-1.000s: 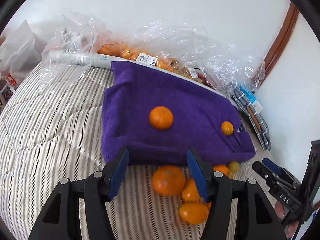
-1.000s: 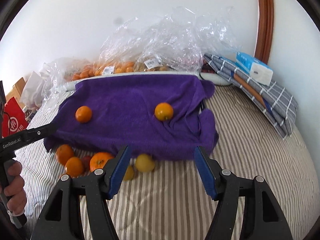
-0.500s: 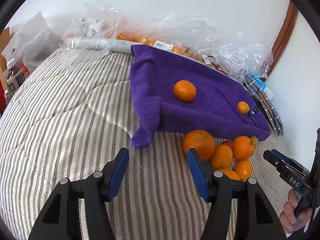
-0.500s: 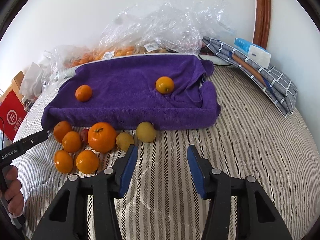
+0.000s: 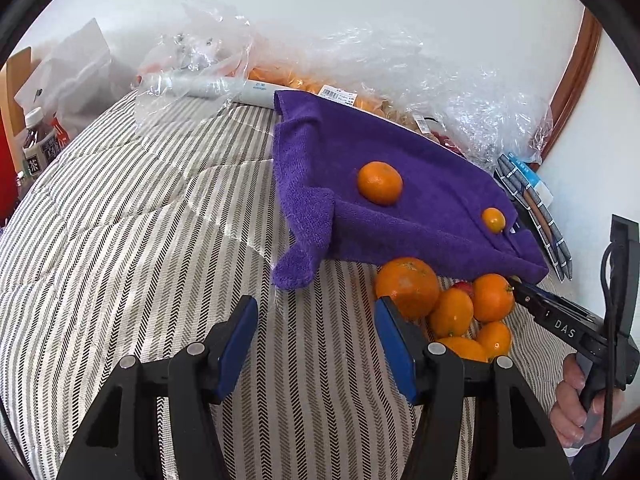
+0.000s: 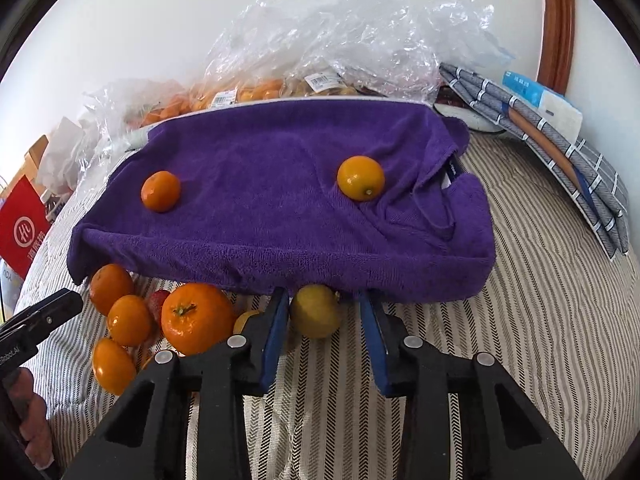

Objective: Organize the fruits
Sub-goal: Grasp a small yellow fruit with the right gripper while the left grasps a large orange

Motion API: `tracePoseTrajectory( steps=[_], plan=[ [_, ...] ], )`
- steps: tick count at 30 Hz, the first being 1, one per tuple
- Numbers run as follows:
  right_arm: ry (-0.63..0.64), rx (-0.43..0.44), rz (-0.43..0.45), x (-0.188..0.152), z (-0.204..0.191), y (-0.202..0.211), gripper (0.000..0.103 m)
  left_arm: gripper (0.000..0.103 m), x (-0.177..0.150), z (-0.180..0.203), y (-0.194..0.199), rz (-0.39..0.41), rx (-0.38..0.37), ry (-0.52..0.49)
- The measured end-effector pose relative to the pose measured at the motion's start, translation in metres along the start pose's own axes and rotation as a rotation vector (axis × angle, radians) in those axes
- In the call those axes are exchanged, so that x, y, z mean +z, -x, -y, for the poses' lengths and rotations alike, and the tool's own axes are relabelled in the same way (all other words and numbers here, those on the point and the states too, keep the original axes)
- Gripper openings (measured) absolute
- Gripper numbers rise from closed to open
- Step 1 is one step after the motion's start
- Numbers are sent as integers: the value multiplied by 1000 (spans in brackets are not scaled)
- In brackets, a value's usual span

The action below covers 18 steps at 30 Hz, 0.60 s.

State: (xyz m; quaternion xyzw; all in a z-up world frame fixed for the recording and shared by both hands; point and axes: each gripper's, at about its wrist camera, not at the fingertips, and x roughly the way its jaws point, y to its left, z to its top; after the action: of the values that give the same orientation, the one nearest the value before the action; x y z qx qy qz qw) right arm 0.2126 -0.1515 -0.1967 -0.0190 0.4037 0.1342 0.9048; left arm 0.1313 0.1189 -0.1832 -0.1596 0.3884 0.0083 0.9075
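Observation:
A purple towel [image 6: 280, 208] covers a raised box on the striped bed. On it lie a mandarin [image 6: 160, 191] and a small round orange fruit [image 6: 361, 178]. In front of the towel is a heap: a large orange [image 6: 198, 318], several small oranges [image 6: 129, 320], a red fruit [image 6: 158, 300] and a yellow fruit [image 6: 316, 312]. My right gripper [image 6: 324, 326] is closing around the yellow fruit; its left pad touches it and a gap shows at the right pad. My left gripper [image 5: 316, 320] is open over bare bedding, with the large orange [image 5: 406, 286] just beyond its right finger.
Crumpled clear bags [image 6: 340, 40] with packed fruit lie behind the towel. A folded checked cloth [image 6: 560, 160] and a tissue pack [image 6: 544, 100] sit at the right. Bottles [image 5: 38, 140] and a red bag [image 6: 24, 224] stand at the bed's left edge.
My right gripper has sunk and moved forward to the yellow fruit, and its jaws have narrowed. The left gripper shifted left off the oranges, then stayed still.

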Motion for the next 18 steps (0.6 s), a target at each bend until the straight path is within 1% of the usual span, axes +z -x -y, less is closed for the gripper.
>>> tracePoseTrajectory(
  steps=[3,5,7,10,13,16,18],
  plan=[
    [-17,17,-15,-1,3,-3,27,58,0,0,1,5,6,1],
    [-28,25,-18,-3,6,-1,27,57,1,-1,2,6,-11,4],
    [-39,25,-14,-7,11,3,27,57,2,-1,2,-5,-51,2],
    [-40,9,-11,-15,19,11,27,57,7,4,2,-33,-140,9],
    [-19,-20,-15,-24,26,18,27,57,13,13,-2,-58,-188,17],
    [-12,-26,-13,-28,32,23,27,57,20,27,-16,-105,-209,25],
    [-19,-19,-1,-30,36,24,27,57,22,33,-24,-117,-192,33]
  ],
)
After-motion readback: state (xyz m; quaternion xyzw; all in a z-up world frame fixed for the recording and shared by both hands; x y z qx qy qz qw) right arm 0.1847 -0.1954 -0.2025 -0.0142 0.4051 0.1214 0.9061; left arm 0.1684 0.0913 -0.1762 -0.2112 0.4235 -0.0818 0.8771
